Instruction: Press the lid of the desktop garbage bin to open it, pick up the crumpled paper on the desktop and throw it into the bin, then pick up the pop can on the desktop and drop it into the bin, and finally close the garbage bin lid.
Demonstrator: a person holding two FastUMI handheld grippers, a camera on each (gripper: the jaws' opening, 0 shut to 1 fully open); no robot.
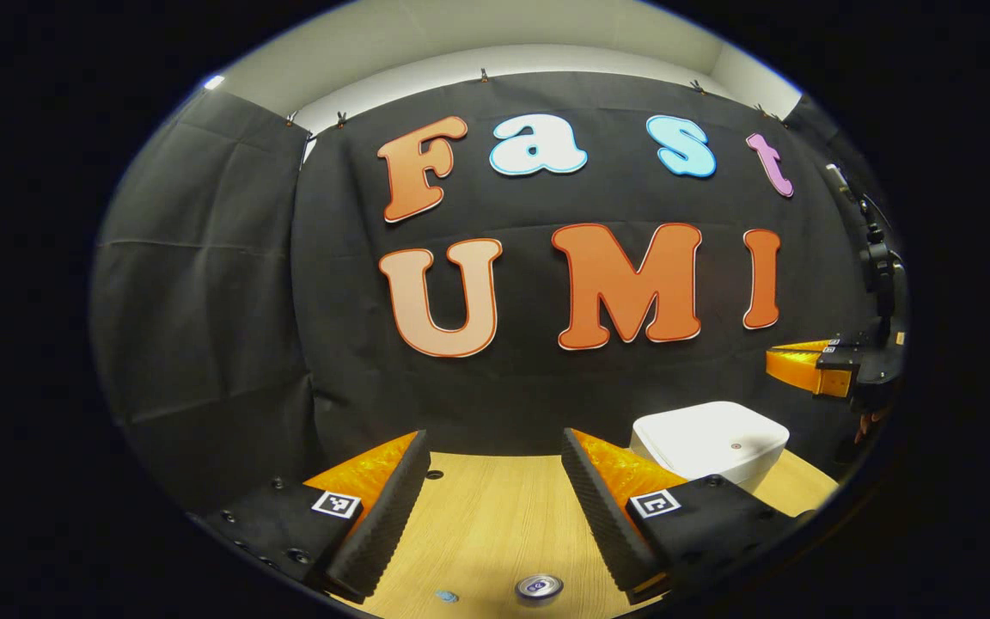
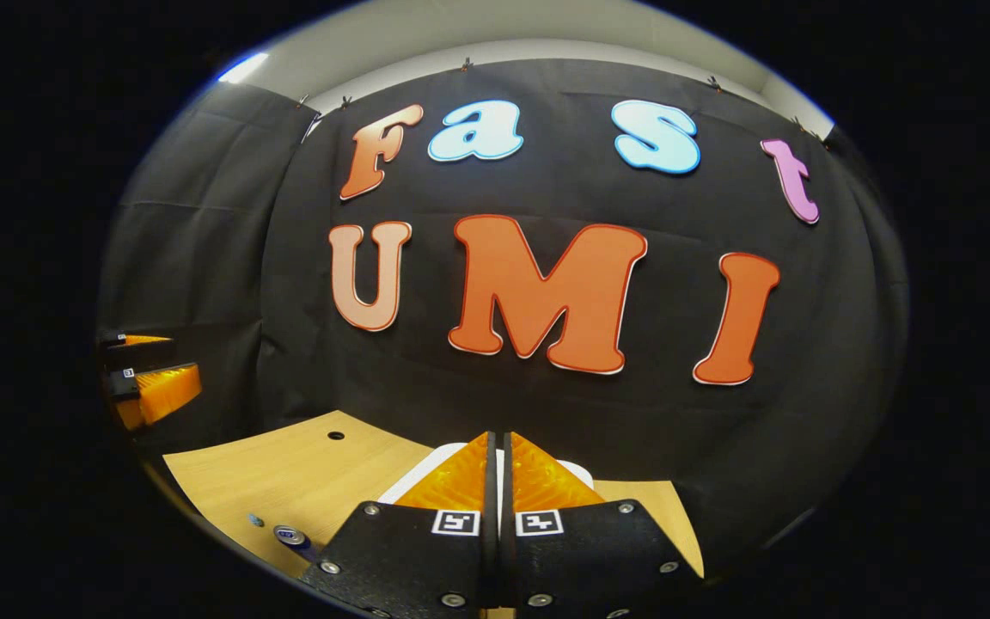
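Wooden desktop [image 1: 495, 516], pale grain, black cloth wall close behind it; I log items outward from my tongs.

1. Left gripper [image 1: 495, 507]: released, fingers spread wide, bare wood between them. In the right gripper view it shows far off at the left edge [image 2: 147, 387], raised above the desk.
2. Pop can [image 1: 539, 588]: upright, top toward the camera, just below the gap between the left fingers, nearer the right one, not touched. In the right gripper view it lies low and left of my closed fingers [image 2: 293, 538].
3. Small blue spot [image 1: 446, 595] on the wood, just left of the can.
4. Right gripper [image 2: 496, 481]: clenched, fingers pressed together with nothing between them, hovering over the bin. From the left gripper view it hangs at the far right [image 1: 804, 361].
5. Garbage bin [image 1: 710, 440]: white, lid down, beyond the left gripper's right finger; directly behind the right gripper's tips [image 2: 426, 468].
6. Hole in the desktop [image 2: 336, 436], toward the back edge, open wood around it.
7. Desktop's far edge meets the cloth just past the bin.
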